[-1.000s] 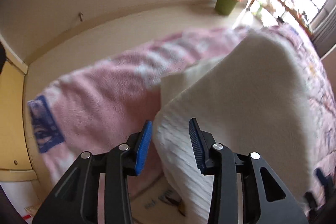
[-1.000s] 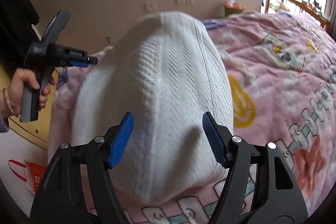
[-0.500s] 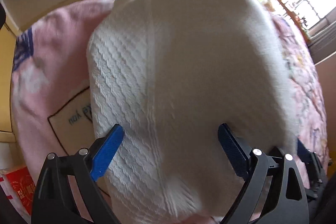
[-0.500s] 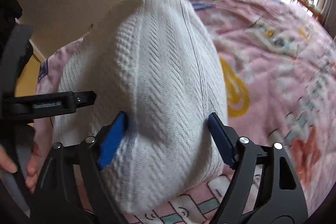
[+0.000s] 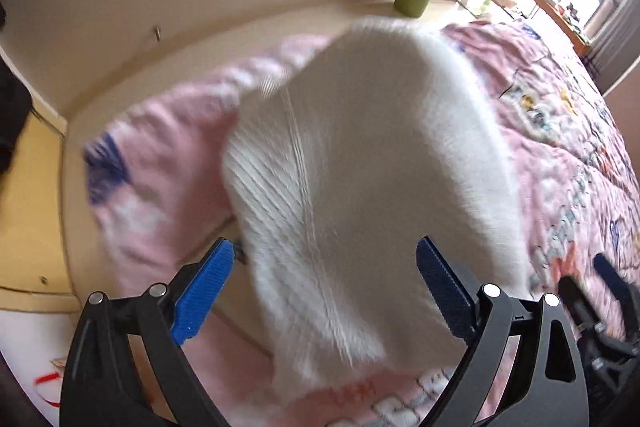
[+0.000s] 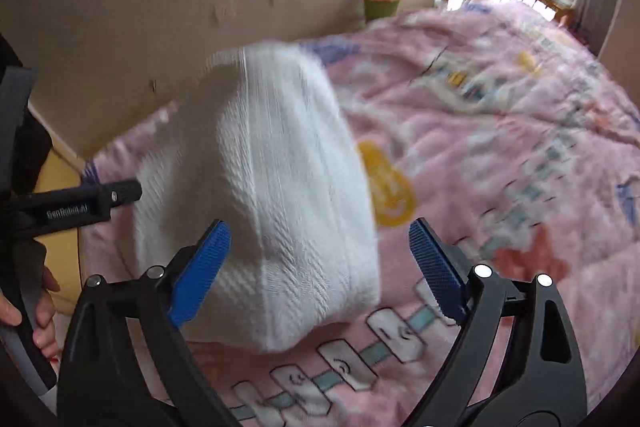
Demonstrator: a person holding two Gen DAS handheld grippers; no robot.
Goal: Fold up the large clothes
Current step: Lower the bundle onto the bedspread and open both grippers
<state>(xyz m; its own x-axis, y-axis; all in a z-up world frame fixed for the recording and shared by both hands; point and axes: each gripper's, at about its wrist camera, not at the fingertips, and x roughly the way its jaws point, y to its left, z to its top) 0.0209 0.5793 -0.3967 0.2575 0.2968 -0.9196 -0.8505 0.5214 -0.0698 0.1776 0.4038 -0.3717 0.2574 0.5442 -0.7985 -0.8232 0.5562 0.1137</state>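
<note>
Release is judged done: white knit garment (image 5: 372, 187) lies folded on the bed (image 6: 520, 147); left tongs (image 5: 320, 287) gape empty, right tongs (image 6: 320, 263) are opening, nothing gripped; smoothing or re-gripping is called for next.

Pink quilted bed (image 6: 500, 147) (white folded garment (image 6: 280, 187) atop)

The white garment (image 6: 276, 195) was a matt ribbed knit, soft-looking. Under it the pink blanket (image 6: 500, 155) looked fleecy and printed. My left gripper (image 5: 324, 275) and right gripper (image 6: 320, 255) were matt black plastic with grooved blue pads (image 6: 200, 267) and shiny metal rivets (image 6: 483, 271)
</note>
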